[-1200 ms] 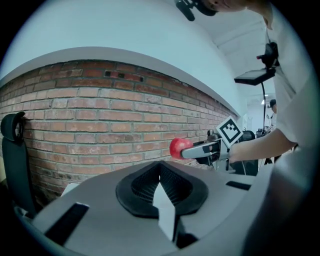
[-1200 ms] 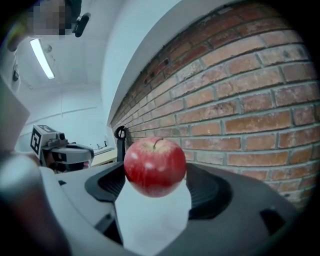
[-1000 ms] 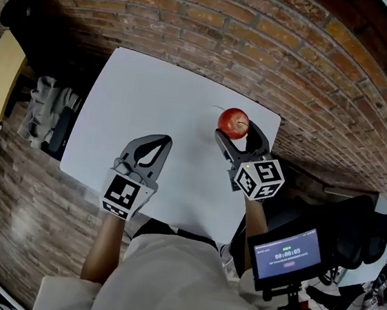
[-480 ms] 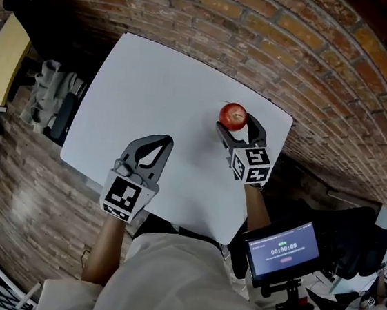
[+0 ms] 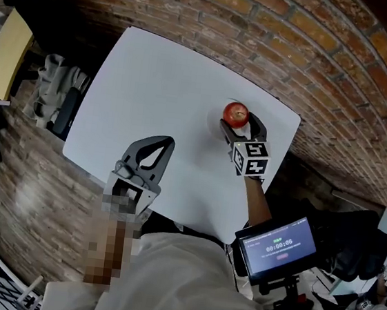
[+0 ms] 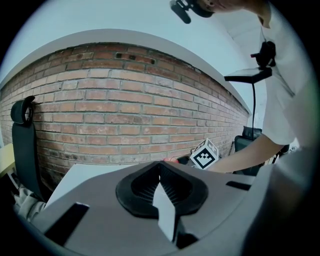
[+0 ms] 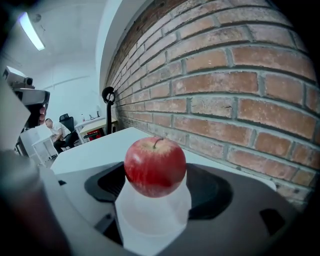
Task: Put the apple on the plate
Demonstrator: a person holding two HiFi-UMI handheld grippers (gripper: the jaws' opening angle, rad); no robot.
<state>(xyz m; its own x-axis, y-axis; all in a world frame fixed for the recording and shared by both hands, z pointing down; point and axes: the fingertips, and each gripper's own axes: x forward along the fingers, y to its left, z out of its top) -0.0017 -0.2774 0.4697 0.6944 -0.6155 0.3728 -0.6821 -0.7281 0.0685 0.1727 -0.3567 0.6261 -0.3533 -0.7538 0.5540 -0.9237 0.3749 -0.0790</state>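
While tight between the jaws of the right hand-held gripper point(image 5: 240, 120), red apple point(image 7: 155, 166) near edge of table point(image 5: 152, 90).

Left gripper point(image 5: 160, 145): grey moulded shell tapering to a point at 1 o'clock. It has a teardrop opening lined with black ribbed pads point(image 6: 142, 187), and a rectangular slot point(image 6: 65, 223) is cut into the shell at 7 o'clock.

Right gripper point(image 5: 242, 121): same grey shell with black lining. A white marker cube point(image 5: 250, 158) with black square patterns is fixed at its 5 o'clock end.

Wearer: pale short-sleeved top point(image 5: 166, 273), at 6 o'clock in the head view.
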